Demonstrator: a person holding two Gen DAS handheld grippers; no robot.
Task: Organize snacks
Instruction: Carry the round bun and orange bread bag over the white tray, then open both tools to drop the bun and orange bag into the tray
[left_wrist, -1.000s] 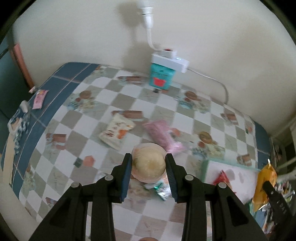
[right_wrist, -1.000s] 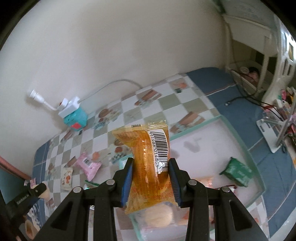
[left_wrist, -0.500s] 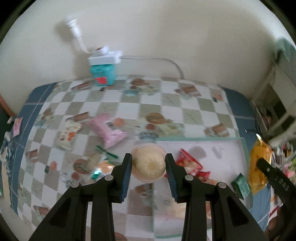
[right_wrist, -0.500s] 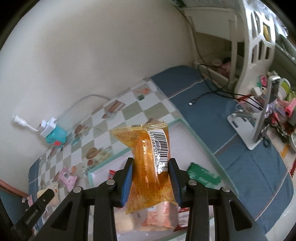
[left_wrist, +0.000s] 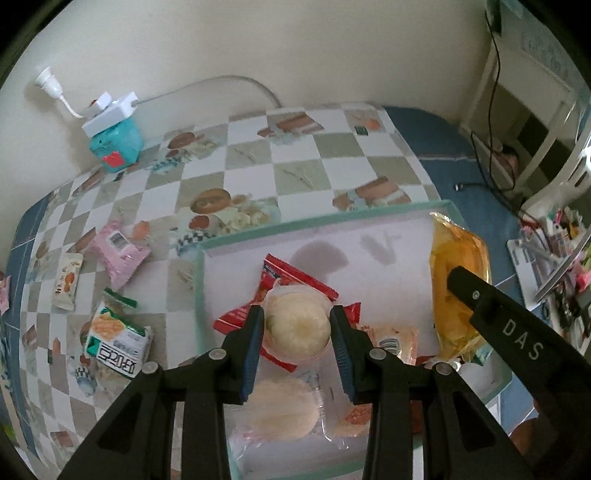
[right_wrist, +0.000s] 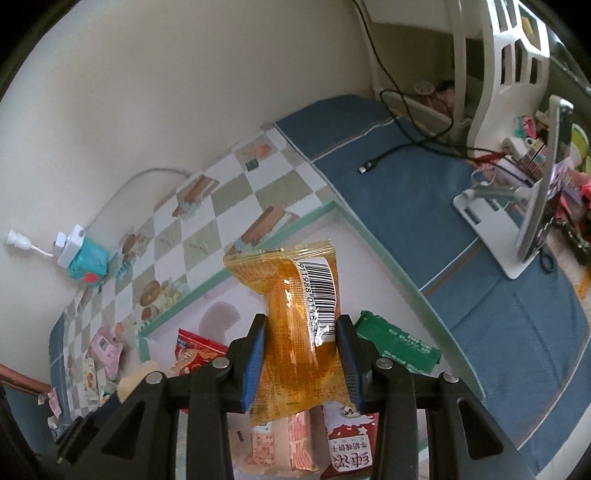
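Left gripper (left_wrist: 297, 330) clamps a round bun (left_wrist: 297, 325), right gripper (right_wrist: 300, 356) an orange packet (right_wrist: 295, 317), both above the tray (left_wrist: 199, 280); lower each over bare floor, clear of red wrappers (left_wrist: 291, 280), before releasing

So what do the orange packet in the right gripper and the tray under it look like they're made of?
Orange packet: thin glossy plastic film, probably; it crinkles, glints, looks translucent and has a crimped top seal. It is clamped in the right gripper.
Tray: looks like rigid plastic, with a matte pale floor that takes soft shadows and a raised mint-green rim; coated board can't be ruled out.
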